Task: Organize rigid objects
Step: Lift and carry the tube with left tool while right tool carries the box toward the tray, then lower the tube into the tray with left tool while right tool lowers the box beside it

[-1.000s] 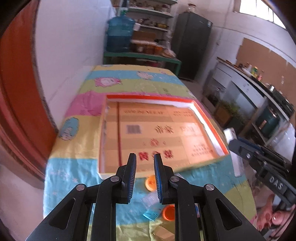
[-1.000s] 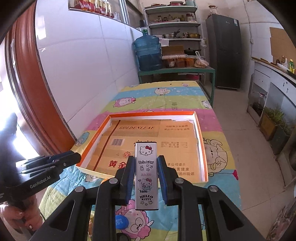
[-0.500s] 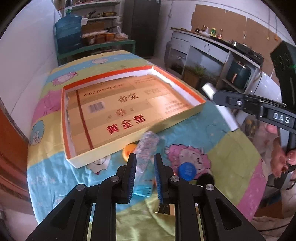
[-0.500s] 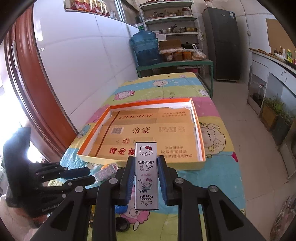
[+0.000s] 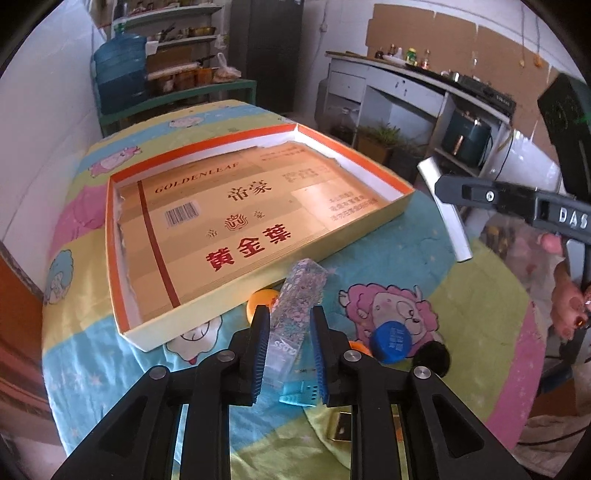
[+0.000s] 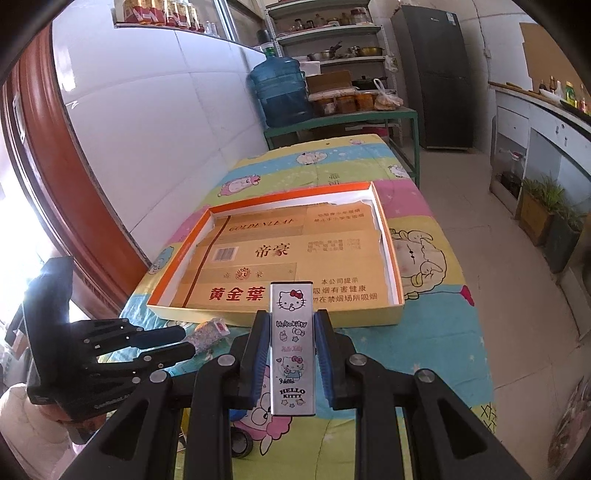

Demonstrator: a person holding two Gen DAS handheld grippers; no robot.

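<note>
From my remote station I note a blue water jug (image 6: 279,90) standing on a green bench (image 6: 343,123) beyond the desk, beside jars and a bagged item. Open shelves (image 6: 327,33) above carry pots and bowls. A dark refrigerator (image 6: 441,74) stands against the far wall. Potted plants (image 6: 545,206) sit on the tiled floor below a white counter (image 5: 406,79) holding bottles.

Orange-rimmed tray (image 5: 354,149), floral-speckled tube (image 5: 299,295), blue cap (image 5: 390,341), silver Hello Kitty case (image 6: 291,347).
</note>
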